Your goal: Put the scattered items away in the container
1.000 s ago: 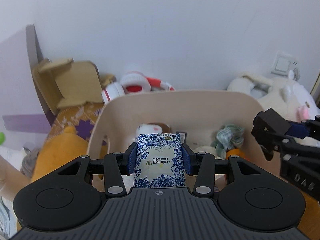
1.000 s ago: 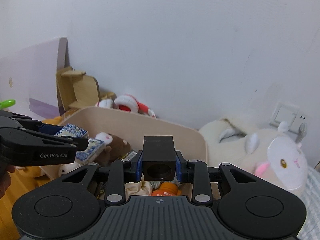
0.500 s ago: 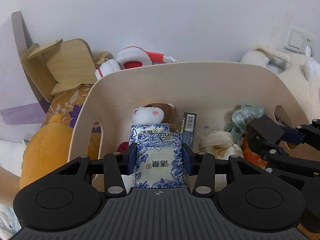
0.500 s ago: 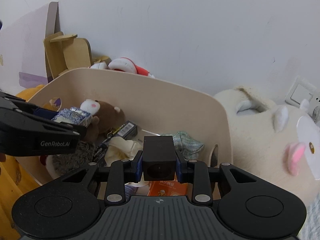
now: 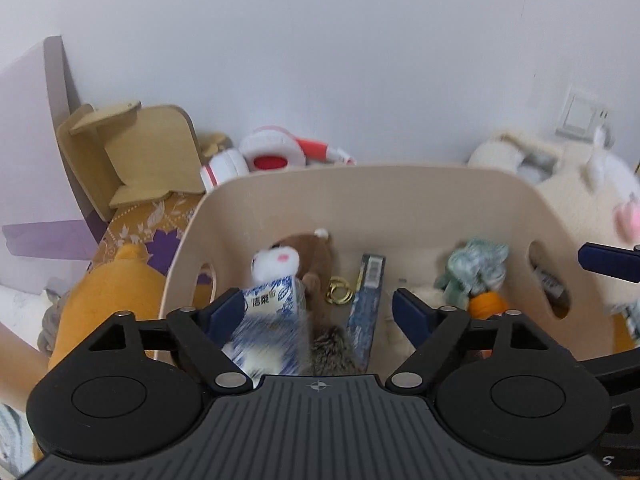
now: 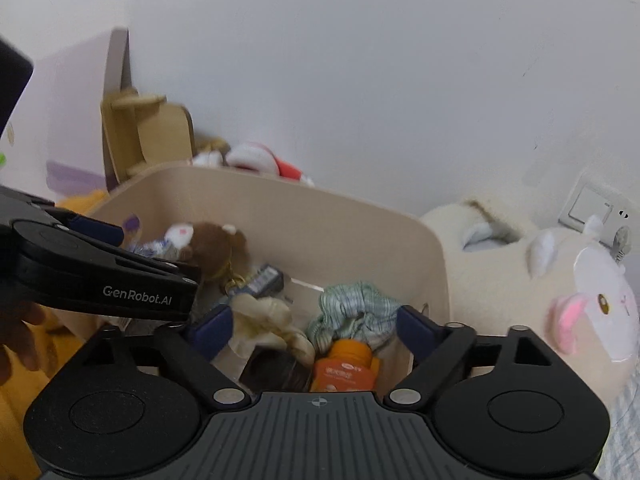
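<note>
While tilted down over the smooth, round-cornered beige container [image 5: 360, 200], grips nothing with the left gripper [image 5: 318, 304] or the right gripper [image 6: 312, 316]: both pairs of jaws just swung wide, pads pressing on nothing.

Outside the container, takes in a fluffy white plush [image 6: 520, 280] at the right, a velvety orange plush [image 5: 112, 280] at the left, a flat-cut plywood stand [image 5: 140, 152] and glossy red-and-white headphones [image 5: 264, 156] along the wall.

Inside, finds a furry brown plush [image 5: 308, 252] with a white muzzle. Finds the tissue pack [image 5: 272, 320], soft, printed blue on white and motion-blurred, between the left jaws above the toys, near the left pad and well clear of the right. Finds a crumpled checked cloth [image 6: 352, 312], a limp cream cloth [image 6: 264, 320], a long flat blue box [image 5: 366, 312], a rounded orange bottle [image 6: 344, 368], a dark boxy block [image 6: 272, 368] below the right jaws just beside that bottle, and a thin gold ring [image 5: 340, 294].
</note>
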### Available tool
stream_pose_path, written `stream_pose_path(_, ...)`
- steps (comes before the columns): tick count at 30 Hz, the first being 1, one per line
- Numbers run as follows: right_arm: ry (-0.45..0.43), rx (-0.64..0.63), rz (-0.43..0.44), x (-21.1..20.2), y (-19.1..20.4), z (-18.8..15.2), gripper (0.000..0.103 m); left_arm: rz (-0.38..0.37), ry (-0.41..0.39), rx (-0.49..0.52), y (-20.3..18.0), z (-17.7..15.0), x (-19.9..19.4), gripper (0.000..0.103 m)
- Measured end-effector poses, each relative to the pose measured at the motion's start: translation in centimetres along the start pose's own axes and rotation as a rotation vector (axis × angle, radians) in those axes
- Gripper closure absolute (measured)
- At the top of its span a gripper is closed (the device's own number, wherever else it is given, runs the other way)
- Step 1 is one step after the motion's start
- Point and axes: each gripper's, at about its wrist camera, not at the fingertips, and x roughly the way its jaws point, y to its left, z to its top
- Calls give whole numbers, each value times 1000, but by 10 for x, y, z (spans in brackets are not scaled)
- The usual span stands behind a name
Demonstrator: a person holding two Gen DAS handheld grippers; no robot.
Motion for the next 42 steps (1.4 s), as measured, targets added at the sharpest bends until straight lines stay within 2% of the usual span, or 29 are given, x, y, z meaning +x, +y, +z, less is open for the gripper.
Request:
stream_pose_path(2, -19, 5, -5, -8, -3, 3, 5, -8, -17, -5, -1, 1, -7, 18)
stream_pose_path(14, -46, 17, -22, -39, -2, 4, 0, -21, -45, -4, -4, -6, -38, 18)
stream_pose_path(24, -57, 39, -31, -59, 2, -3, 0, -22, -53, -20, 5, -18, -57, 18)
stream_pose_path(36, -60, 71, -6, -80, 9, -16, 0, -18, -98, -5, 13, -41, -86, 18)
stream_pose_path(42, -73, 73, -19, -93, 14, -29, 0, -27, -122, -35, 18, -56, -104, 18)
